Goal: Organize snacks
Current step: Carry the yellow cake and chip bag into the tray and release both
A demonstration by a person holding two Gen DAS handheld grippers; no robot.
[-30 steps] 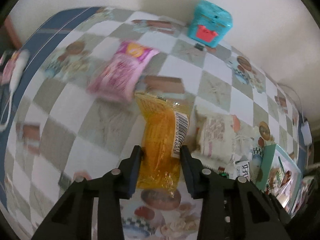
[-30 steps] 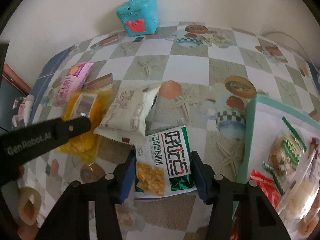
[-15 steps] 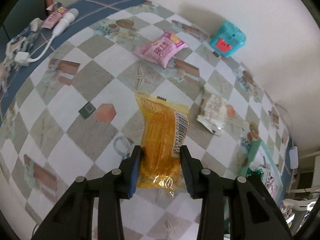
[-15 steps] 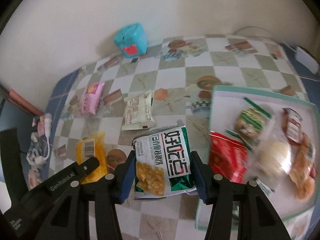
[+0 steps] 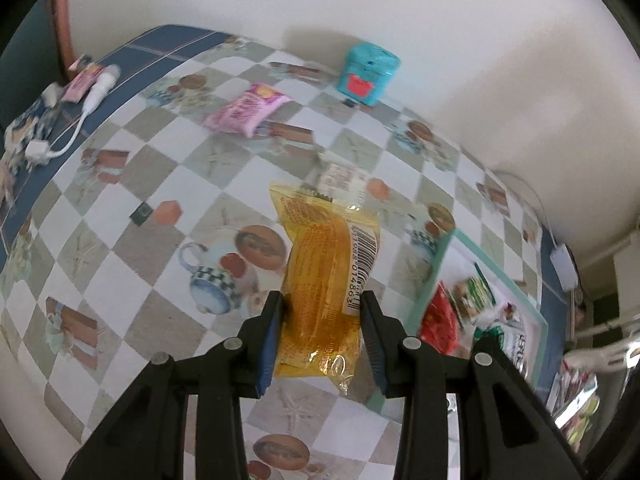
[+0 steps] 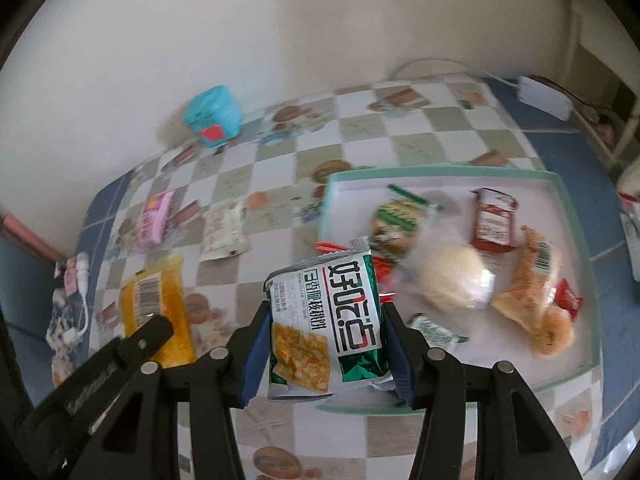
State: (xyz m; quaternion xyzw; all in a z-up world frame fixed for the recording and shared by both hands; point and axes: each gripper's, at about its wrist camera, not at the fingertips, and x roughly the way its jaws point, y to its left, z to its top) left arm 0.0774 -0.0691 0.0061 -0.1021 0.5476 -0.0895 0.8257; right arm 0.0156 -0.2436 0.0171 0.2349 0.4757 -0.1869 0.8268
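Above checkered table (image 5: pixel 120 208), left gripper (image 5: pixel 322 320) clamping glossy yellow barcoded packet (image 5: pixel 324 276), right gripper (image 6: pixel 322 340) clamping green-white packet (image 6: pixel 332 316)

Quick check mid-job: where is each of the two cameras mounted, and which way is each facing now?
Left wrist: sits on the left tongs, looks steeply down at the checkered tablecloth; its black fingers clamp a yellow crinkly snack packet.
Right wrist: on the right tongs, tilted down over the teal-rimmed tray; it grips a green-and-white snack bag.
Shared: teal cube box, pink packet.

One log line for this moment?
left gripper: shut on yellow pack | right gripper: shut on green pack | tray: ahead | loose: pink pack, white pack
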